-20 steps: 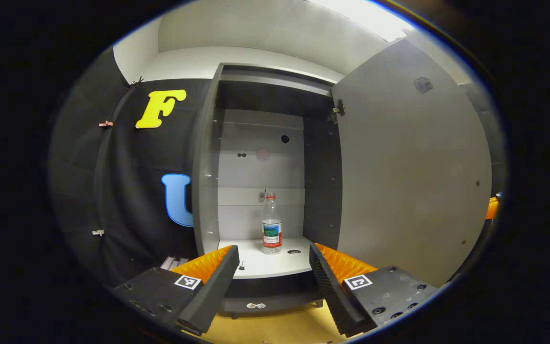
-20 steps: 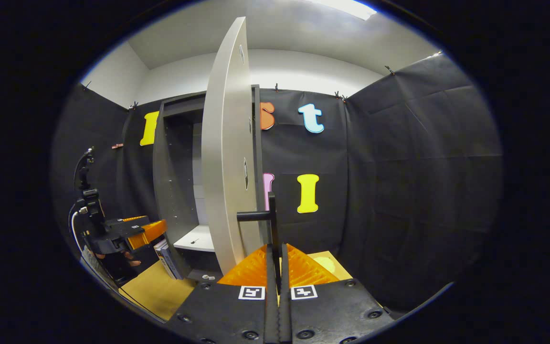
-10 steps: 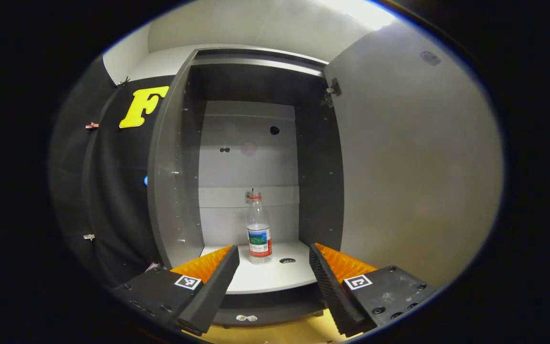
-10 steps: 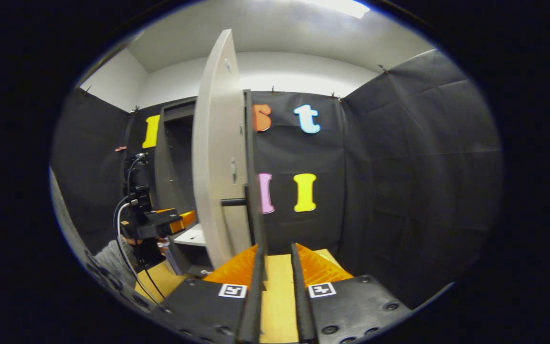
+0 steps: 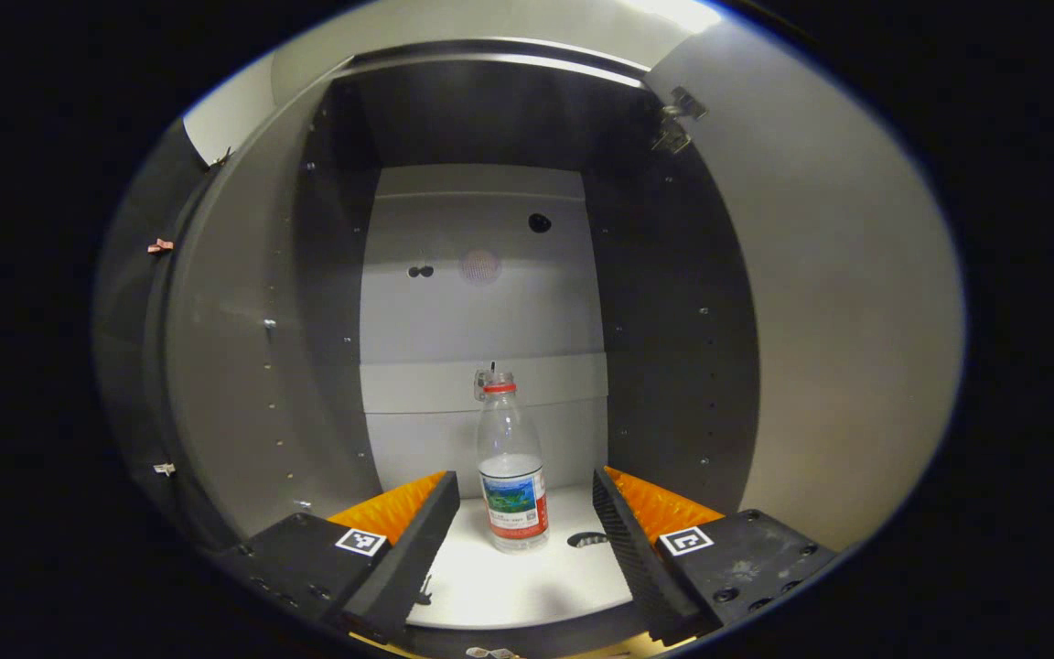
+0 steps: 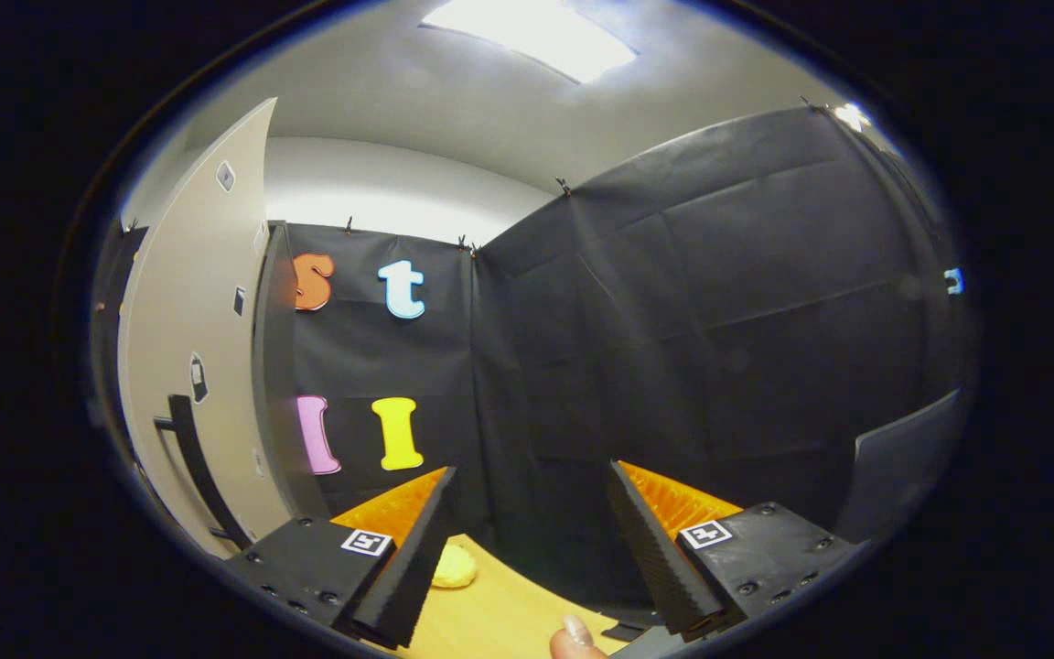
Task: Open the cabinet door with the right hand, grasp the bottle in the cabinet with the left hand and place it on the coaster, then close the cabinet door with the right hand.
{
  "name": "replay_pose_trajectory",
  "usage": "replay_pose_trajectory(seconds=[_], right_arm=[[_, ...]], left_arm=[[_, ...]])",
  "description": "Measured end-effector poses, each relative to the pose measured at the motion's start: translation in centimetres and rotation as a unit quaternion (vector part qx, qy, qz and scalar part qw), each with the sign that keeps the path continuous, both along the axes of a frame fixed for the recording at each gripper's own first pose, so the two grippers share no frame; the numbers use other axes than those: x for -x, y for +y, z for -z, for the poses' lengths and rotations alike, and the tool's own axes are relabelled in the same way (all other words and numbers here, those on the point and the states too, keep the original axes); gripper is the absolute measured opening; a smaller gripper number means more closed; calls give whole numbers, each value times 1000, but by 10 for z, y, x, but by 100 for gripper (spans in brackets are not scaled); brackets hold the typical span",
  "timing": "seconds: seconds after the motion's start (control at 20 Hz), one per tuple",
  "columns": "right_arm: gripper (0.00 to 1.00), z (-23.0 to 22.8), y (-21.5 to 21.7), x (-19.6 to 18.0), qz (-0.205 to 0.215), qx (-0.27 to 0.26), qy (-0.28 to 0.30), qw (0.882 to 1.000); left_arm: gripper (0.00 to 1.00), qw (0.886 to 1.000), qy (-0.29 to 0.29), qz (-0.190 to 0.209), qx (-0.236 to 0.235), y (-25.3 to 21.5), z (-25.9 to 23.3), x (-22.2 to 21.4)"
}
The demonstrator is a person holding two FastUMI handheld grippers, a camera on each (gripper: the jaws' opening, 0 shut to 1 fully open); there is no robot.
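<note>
Bottle (image 5: 511,476) stands upright inside cabinet (image 5: 490,275); left hand-held gripper (image 5: 525,526) spread.

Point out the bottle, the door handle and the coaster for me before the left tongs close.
bottle (image 5: 512,499): left gripper view, on its label, upright on the cabinet shelf.
door handle (image 6: 196,458): right gripper view, on the dark bar of the open door.
coaster (image 6: 454,567): right gripper view, on its visible yellow edge.

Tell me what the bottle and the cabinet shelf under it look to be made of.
Bottle: probably clear plastic, since the back panel shows through it, with a red cap and a printed wrap label. Cabinet shelf: likely laminated board, smooth pale matte surface; core not visible.
</note>
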State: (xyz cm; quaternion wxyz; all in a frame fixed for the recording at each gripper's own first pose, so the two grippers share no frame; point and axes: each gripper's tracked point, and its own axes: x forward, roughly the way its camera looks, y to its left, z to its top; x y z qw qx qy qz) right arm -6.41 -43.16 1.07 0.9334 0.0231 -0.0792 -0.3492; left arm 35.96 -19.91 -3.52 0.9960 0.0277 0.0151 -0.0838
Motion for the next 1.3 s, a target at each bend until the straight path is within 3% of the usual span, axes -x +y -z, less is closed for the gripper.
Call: replay_pose_trajectory(seconds=[0.05, 0.25, 0.5, 0.85, 0.9, 1.1, 1.3], right_arm=[[97, -1, -8, -8, 9, 19, 3, 1000], [97, 13, -16, -36, 26, 82, 52, 995], [94, 33, -21, -78, 15, 73, 87, 993], [97, 40, -22, -93, 2, 56, 91, 994], [96, 40, -20, -92, -3, 62, 96, 993], [94, 36, -8, -93, -19, 84, 105, 991], [97, 41, 24, -90, -52, 87, 113, 988]], left_arm=[[89, 1000, 5, -4, 0, 0, 5, -13], [90, 1000, 24, -15, -10, 1, 30, -58], [90, 999, 45, -26, 6, 5, 48, -101], [90, 999, 44, -22, 3, 0, 50, -127], [80, 999, 46, -26, 4, 2, 50, -121], [78, 999, 38, -21, 21, 7, 33, -90], [78, 999, 21, 6, 36, 12, 4, -32]])
